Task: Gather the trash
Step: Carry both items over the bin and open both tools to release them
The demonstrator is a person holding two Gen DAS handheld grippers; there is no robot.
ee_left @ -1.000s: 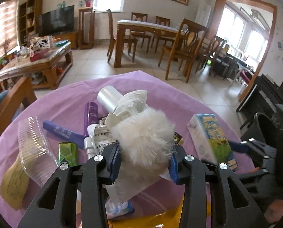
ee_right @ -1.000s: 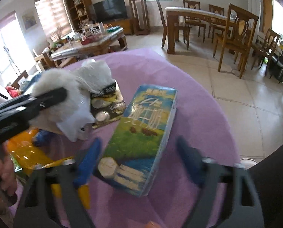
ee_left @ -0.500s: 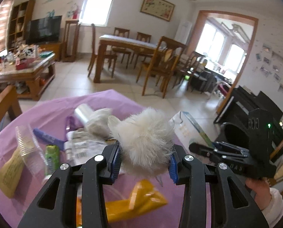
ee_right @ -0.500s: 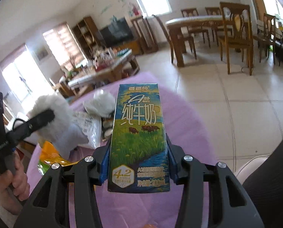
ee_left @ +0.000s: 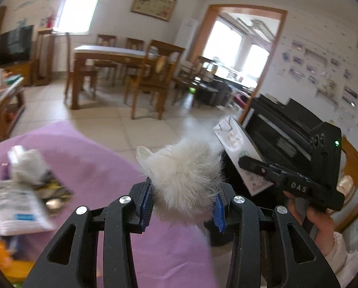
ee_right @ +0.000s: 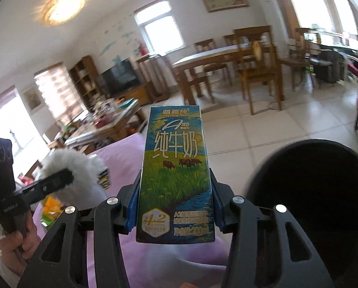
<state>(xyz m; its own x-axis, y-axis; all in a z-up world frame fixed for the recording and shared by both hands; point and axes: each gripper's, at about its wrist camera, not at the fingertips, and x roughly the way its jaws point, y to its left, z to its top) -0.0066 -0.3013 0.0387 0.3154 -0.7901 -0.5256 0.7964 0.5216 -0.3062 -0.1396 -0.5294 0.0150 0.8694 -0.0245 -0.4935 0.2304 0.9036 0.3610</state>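
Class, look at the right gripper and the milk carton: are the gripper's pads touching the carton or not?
Touching. The right wrist view shows the right gripper with both blue pads pressed against the sides of the milk carton, which stands upright between them, lifted off the table.

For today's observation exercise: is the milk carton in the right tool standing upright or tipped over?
Upright. The milk carton stands on end between the right tool's blue pads, print reading right way up.

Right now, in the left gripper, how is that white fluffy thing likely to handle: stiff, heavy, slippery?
Probably soft and compressible: the white fluffy ball bulges around the left gripper pads. Likely light for its size, being mostly fur. Loose fibres could let it slip, so a firm squeeze seems wise.
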